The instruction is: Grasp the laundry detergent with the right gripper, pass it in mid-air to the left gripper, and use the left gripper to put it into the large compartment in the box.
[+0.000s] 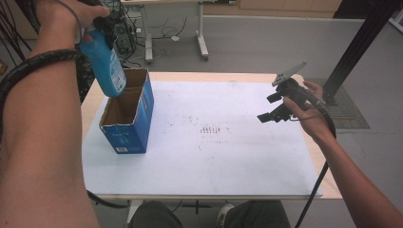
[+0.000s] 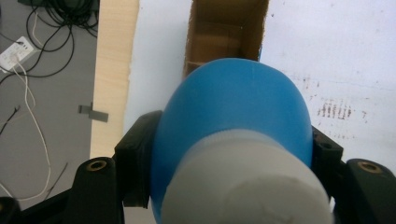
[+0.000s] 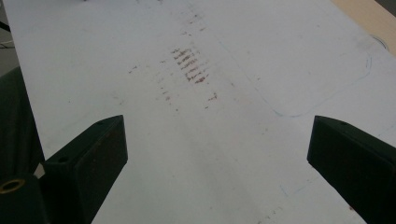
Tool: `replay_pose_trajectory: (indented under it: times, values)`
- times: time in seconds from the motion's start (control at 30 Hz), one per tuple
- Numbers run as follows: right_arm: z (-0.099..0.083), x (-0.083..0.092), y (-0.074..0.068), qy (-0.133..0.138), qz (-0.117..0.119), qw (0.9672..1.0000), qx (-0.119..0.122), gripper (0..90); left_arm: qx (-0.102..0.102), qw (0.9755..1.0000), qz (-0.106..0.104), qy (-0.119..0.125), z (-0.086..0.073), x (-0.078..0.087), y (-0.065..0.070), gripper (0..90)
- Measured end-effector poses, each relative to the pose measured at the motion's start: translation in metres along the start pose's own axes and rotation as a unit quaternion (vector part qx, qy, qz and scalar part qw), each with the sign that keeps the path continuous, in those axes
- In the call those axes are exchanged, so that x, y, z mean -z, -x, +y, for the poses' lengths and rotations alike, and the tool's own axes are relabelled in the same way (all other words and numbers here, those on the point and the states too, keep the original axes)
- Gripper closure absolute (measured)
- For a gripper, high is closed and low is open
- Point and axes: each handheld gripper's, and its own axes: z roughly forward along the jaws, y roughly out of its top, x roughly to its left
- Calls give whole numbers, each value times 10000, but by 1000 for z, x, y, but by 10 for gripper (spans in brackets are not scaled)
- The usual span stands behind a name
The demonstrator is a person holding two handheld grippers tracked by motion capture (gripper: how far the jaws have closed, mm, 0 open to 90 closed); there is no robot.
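Note:
A blue plastic bottle with a white cap hangs bottom-down just above the open blue cardboard box at the table's left. My left gripper is shut on the bottle near its cap, high at the upper left. In the left gripper view the bottle bulges between the black jaws, and the box's brown inside lies right below it. My right gripper hovers open over the table's right side, with nothing between its fingers.
A white sheet with brown smudges covers most of the wooden table. Desk legs and cables stand on the grey floor beyond the far edge. A black post rises at the right.

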Motion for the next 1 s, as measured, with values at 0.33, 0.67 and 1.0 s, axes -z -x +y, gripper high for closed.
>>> replay_pose_trajectory:
  times: [0.33,0.67,1.0]
  values:
    - [-3,-1,0,22,-4,10000,-12,47,-6,9999,12,-131,-3,-32,-3,354]
    - [-5,-2,-1,17,-16,10000,-28,47,-46,9997,-95,-240,-9,-67,-3,355]
    - [-4,-7,-2,-28,-22,10000,-19,47,-179,9995,-106,-254,-15,-103,-3,356]
